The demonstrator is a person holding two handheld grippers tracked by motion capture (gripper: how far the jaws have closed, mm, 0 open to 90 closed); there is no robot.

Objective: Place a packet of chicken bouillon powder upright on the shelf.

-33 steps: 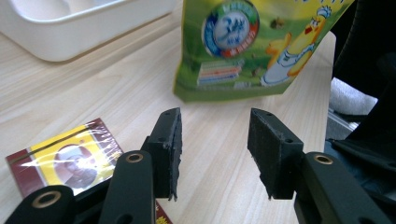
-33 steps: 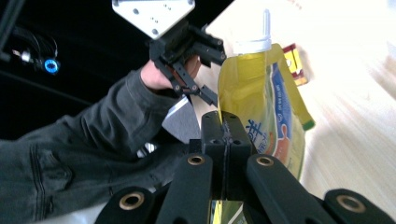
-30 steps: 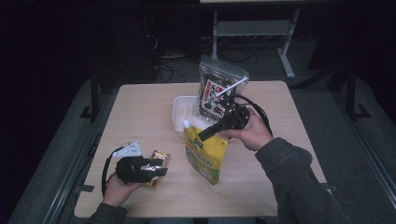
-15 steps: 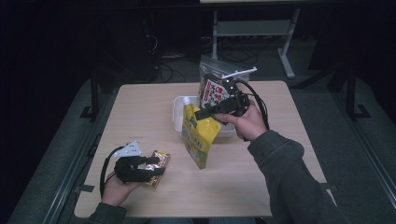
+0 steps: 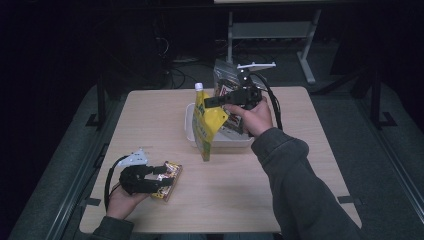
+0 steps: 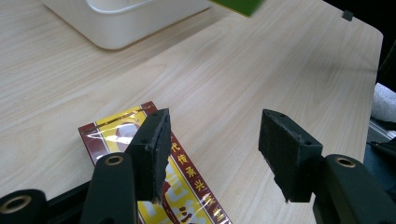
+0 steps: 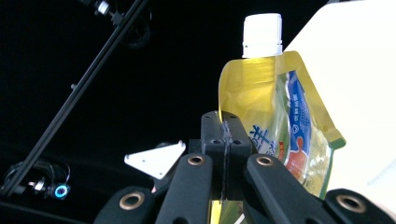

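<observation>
Wooden table (image 5: 300, 165) | yellow spouted pouch (image 5: 207, 122), white cap, upright, lifted

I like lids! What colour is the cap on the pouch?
White. The cap shows best in the right gripper view, atop the yellow pouch.

The left gripper view's lower edge cuts off the snack box (image 6: 187, 186).
</observation>
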